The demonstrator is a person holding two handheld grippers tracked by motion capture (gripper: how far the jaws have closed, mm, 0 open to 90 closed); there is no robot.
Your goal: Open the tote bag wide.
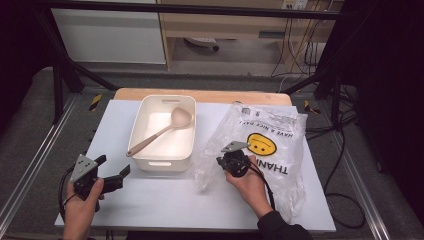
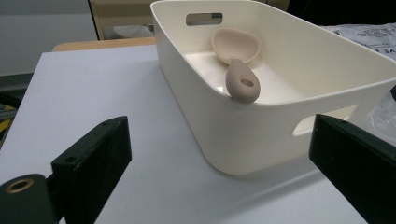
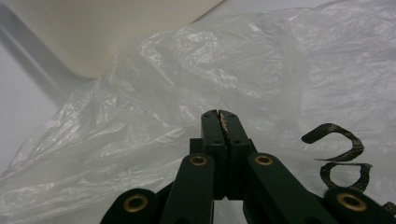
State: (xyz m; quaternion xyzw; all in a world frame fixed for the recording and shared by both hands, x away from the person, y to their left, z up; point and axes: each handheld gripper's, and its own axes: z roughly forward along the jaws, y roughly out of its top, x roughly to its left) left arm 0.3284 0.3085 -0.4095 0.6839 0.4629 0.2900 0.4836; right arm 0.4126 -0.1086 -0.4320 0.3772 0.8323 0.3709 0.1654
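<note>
- Plastic bag: clear and crumpled, lying on the right half of the white table, just right of the tub. Its printing reads, upside down from the high view, "THANK" nearest the person, then a yellow smiley face, then "HAVE A NICE DAY"; the smaller print at the far end is too small to read.
- Right gripper: jaws pressed together, with a fold of bag film pinched at their tips; the person's right hand holds it at the near-left part of the bag.
- Left gripper: jaws wide apart and empty, held low over the table's near-left corner and aimed at the tub's near wall.
- Tub: white, rectangular, with slot handles at both short ends, standing left of centre.
- Spoon: beige silicone, lying inside the tub, bowl toward the far-right corner, handle end with a hanging hole resting on the near-left rim.
</note>
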